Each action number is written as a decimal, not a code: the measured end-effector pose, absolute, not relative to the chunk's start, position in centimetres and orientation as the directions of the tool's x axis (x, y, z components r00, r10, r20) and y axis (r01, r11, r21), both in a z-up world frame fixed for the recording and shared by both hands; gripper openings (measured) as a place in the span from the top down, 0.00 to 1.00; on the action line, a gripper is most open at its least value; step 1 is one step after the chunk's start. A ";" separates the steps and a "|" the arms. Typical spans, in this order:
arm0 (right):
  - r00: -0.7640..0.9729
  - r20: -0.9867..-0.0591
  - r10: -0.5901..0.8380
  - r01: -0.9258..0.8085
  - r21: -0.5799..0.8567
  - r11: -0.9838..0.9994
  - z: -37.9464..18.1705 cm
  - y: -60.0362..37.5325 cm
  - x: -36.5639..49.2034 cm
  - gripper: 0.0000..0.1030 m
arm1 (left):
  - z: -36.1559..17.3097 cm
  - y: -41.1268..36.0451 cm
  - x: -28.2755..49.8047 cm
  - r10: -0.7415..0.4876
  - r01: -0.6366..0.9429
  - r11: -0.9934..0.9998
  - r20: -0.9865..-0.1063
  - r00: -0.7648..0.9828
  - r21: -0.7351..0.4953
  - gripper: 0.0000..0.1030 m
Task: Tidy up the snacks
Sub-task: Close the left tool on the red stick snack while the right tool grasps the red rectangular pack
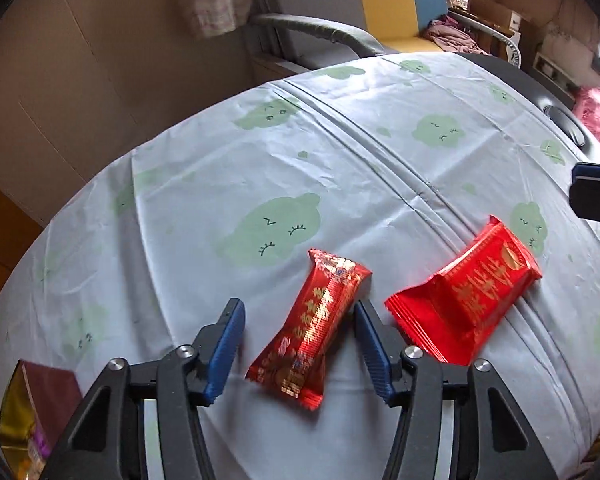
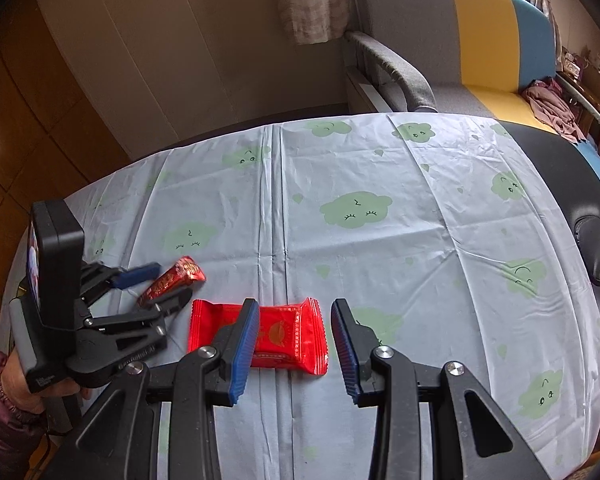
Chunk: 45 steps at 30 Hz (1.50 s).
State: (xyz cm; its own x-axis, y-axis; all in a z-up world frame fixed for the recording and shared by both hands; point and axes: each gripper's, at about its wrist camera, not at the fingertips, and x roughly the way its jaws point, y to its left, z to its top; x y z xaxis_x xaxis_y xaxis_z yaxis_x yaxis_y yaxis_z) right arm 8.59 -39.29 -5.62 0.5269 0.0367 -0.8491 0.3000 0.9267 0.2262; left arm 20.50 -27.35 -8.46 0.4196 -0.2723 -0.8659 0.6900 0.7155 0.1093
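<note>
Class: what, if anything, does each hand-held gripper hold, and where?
Nothing is held. The left hand-held gripper straddles the narrow red packet, unclamped; the right hand-held gripper is empty.

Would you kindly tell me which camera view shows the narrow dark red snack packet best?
The left wrist view: the narrow dark red snack packet lies whole and close between the left gripper fingers. The right wrist view shows it small at the left, partly hidden by those fingers.
</note>
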 end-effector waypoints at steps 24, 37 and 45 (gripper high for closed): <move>0.459 -0.871 0.177 0.295 0.337 0.894 -8.2 -38.9 9.2 0.63 | -8.9 -19.4 5.8 -0.344 0.597 0.802 -0.818 0.461 0.000 0.77; 0.298 -0.936 0.189 0.239 0.265 0.934 -12.0 -37.3 16.8 0.63 | -8.9 -18.4 6.1 -0.388 0.595 0.802 -0.805 0.450 -0.054 0.77; 0.219 -0.926 0.309 0.222 0.356 0.908 -12.4 -36.6 11.0 0.60 | -9.0 -18.2 6.2 -0.402 0.594 0.801 -0.801 0.444 -0.072 0.77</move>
